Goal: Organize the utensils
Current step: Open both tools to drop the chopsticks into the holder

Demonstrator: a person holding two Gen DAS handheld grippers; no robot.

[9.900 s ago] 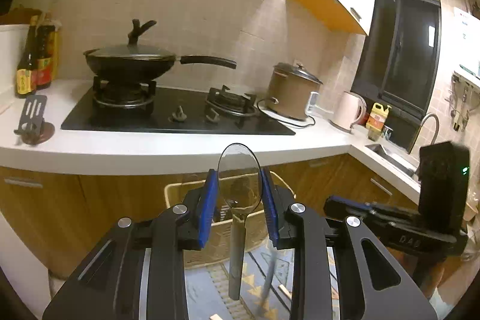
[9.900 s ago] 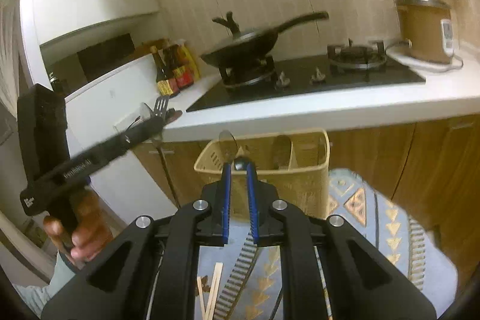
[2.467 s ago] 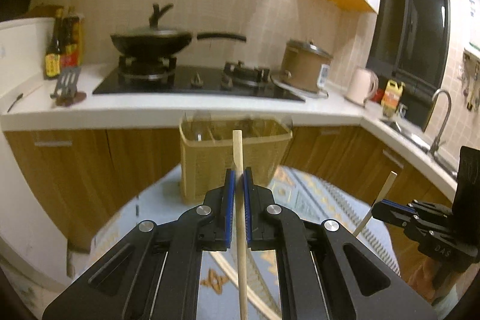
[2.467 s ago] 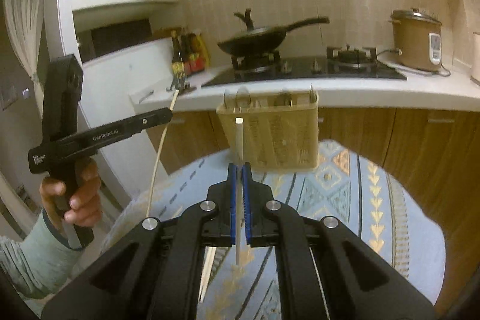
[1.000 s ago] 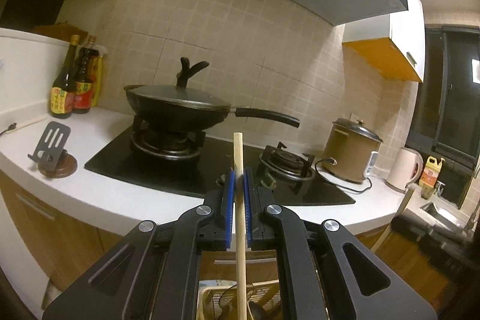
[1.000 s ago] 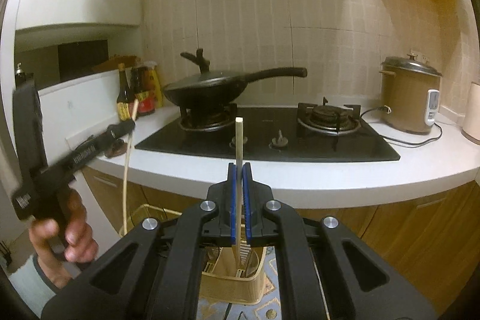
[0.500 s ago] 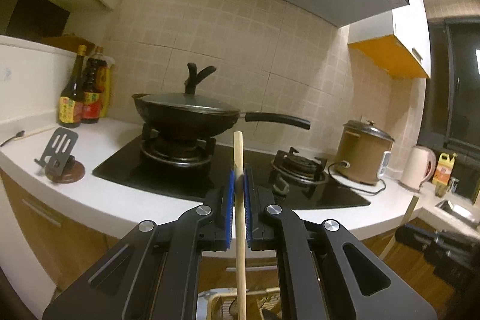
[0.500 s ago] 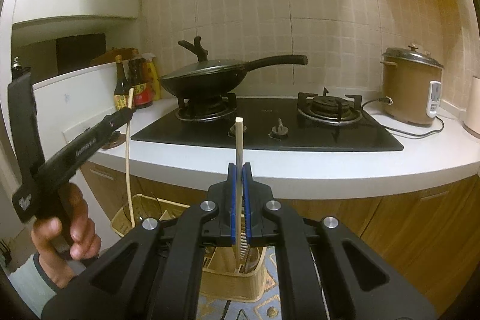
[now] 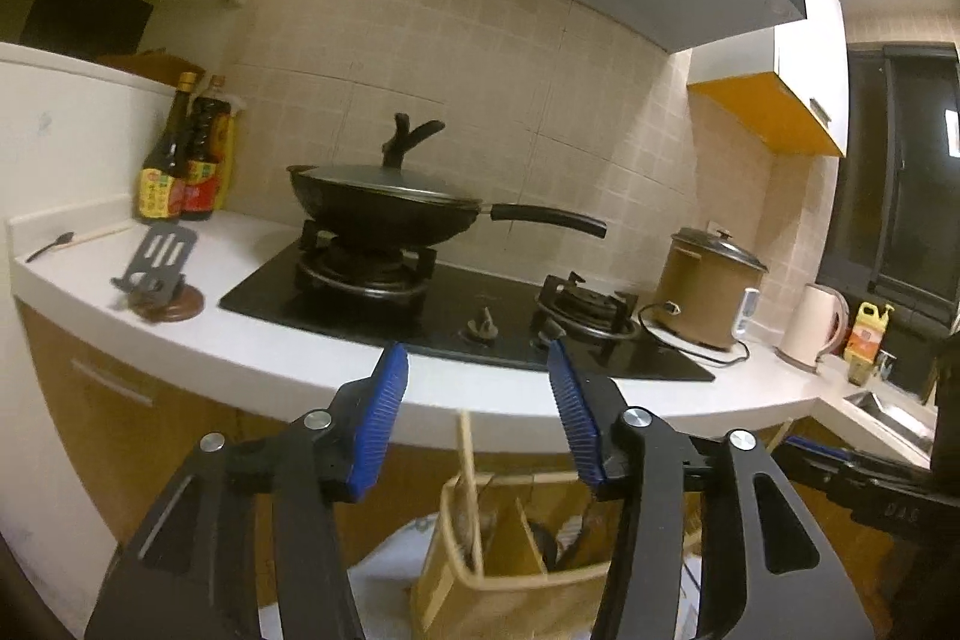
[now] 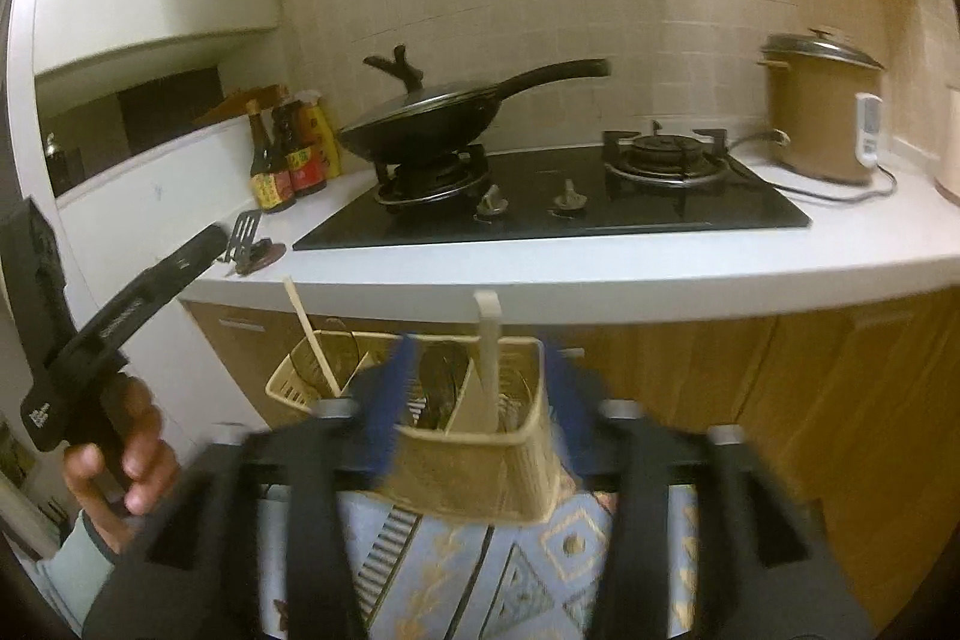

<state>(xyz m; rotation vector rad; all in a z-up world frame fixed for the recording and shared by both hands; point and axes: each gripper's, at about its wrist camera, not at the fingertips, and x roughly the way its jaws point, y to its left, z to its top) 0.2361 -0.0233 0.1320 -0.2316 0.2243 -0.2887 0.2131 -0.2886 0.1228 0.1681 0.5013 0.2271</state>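
Note:
A beige slotted utensil basket stands on the floor below the counter; it also shows in the right wrist view. My left gripper is open and empty above it. A wooden chopstick stands in its left compartment. My right gripper is open, blurred, around the basket's top. A pale chopstick stands in the basket between its fingers, and another chopstick leans in the left compartment. Dark utensils sit inside.
White counter with a black hob, a lidded wok, a rice cooker, sauce bottles and a small stand. Wooden cabinets below. Patterned blue rug under the basket. Sink at right.
Both grippers have opened and let go of their chopsticks, which now stand in the basket. Both views have tipped down a little.

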